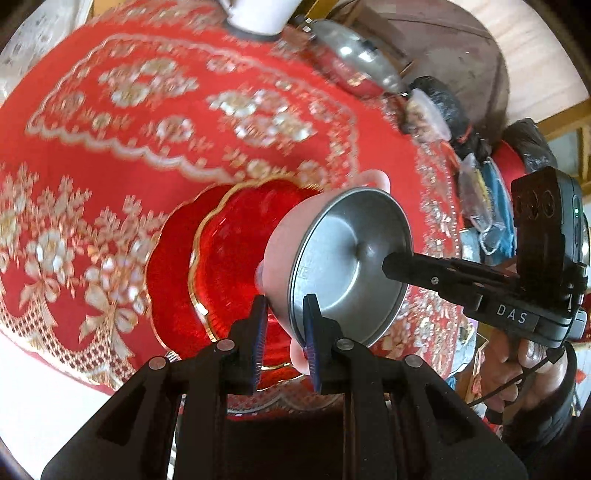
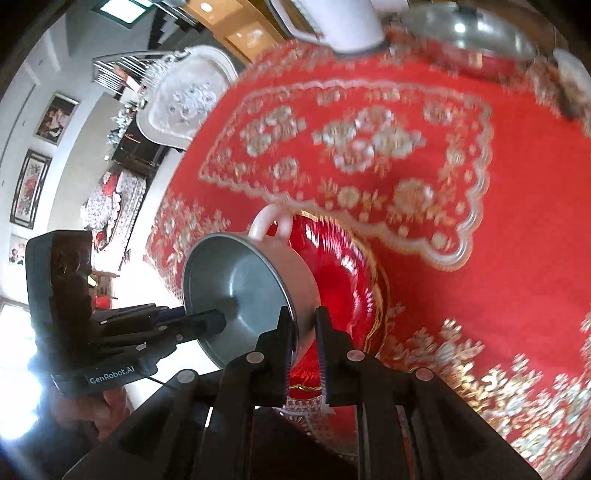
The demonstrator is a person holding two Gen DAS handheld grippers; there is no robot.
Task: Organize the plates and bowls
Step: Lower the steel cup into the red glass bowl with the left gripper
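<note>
A pink bowl (image 1: 284, 240) with a steel inside (image 2: 243, 291) and loop handles hangs tilted above the table, gripped from two sides. My left gripper (image 1: 286, 332) is shut on its near rim, one finger inside and one outside. My right gripper (image 2: 303, 332) is shut on the opposite rim in the same way. Each one shows in the other's view: the right gripper (image 1: 393, 266) reaches in from the right, the left gripper (image 2: 212, 321) from the left. Just beneath the bowl, two scalloped red glass plates (image 1: 225, 258) (image 2: 340, 273) with gold rims lie stacked on the cloth.
A round table under a red cloth (image 1: 110, 110) with silver flower embroidery fills the view. At its far side stand a white container (image 1: 258, 14) and a steel lidded pot (image 1: 351, 62). Bags (image 1: 436, 107) crowd the right edge. An ornate chair (image 2: 184, 96) stands beyond the table.
</note>
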